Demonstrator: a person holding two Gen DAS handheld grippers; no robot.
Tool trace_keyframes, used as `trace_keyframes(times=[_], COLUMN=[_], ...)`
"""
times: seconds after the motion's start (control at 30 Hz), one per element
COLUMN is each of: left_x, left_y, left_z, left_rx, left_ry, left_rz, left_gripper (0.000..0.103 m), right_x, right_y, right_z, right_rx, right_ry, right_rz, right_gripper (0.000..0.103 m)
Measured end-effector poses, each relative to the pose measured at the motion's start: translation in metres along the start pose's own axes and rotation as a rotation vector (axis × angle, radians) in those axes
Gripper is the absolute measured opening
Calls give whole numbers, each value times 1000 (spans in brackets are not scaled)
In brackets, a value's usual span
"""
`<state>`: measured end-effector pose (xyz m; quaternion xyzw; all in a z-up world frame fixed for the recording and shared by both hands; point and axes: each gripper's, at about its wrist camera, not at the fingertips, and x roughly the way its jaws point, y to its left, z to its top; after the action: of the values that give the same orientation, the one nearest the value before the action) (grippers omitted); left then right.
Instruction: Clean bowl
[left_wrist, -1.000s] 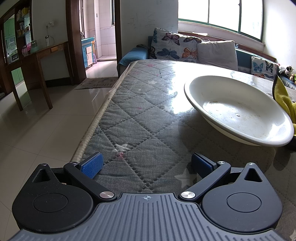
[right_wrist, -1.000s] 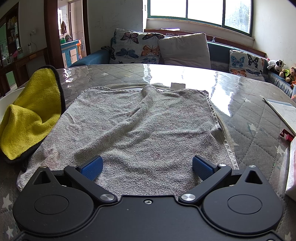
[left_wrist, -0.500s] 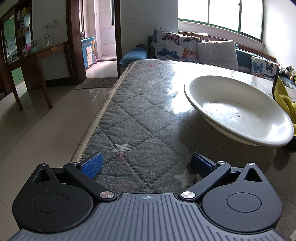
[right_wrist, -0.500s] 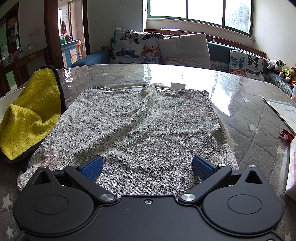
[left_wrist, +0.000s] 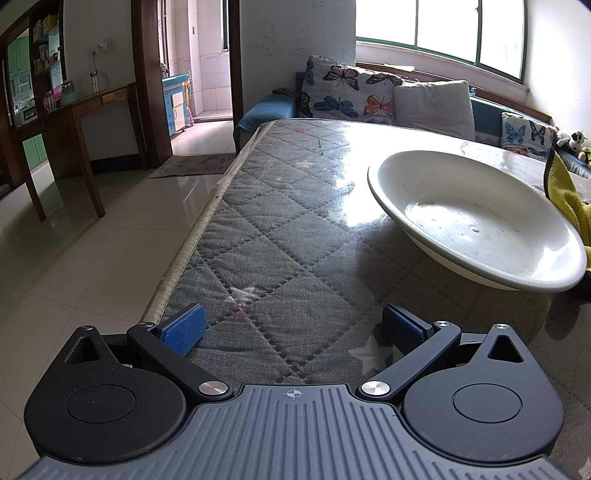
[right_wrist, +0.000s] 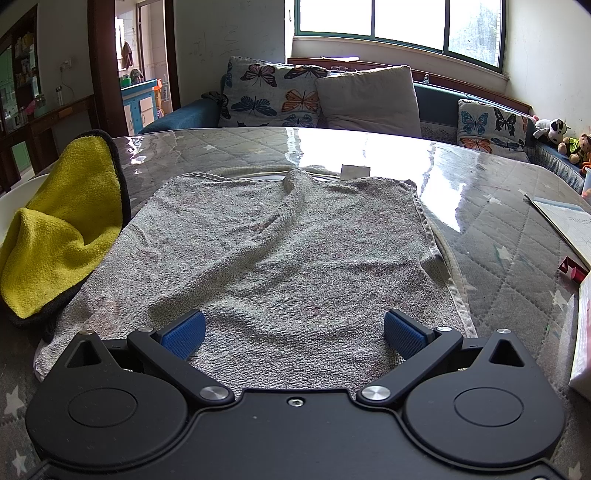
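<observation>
While both grippers sit low over the table (left_wrist: 295, 206), nothing is held.
Left gripper (left_wrist: 293, 326): level, jaws wide apart, empty, aimed along the table's left edge.
Bowl (left_wrist: 476, 218): ahead-right of the left gripper, well apart, beside a yellow cloth (left_wrist: 569, 199).
Right gripper (right_wrist: 293, 328): level, jaws wide apart, just above a grey towel (right_wrist: 280, 243); yellow cloth ahead-left.
</observation>
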<state>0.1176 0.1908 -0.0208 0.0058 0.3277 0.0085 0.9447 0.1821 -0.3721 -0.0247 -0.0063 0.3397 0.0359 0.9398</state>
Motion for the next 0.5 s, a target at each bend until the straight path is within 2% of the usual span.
trace_keyframes(times=[0.5], left_x=[0], left_y=[0], left_z=[0], left_rx=[0], left_ry=[0], left_rz=[0], left_gripper=[103], right_x=[0], right_y=[0], right_z=[0], right_rx=[0], right_ry=[0], right_rz=[0], right_gripper=[103])
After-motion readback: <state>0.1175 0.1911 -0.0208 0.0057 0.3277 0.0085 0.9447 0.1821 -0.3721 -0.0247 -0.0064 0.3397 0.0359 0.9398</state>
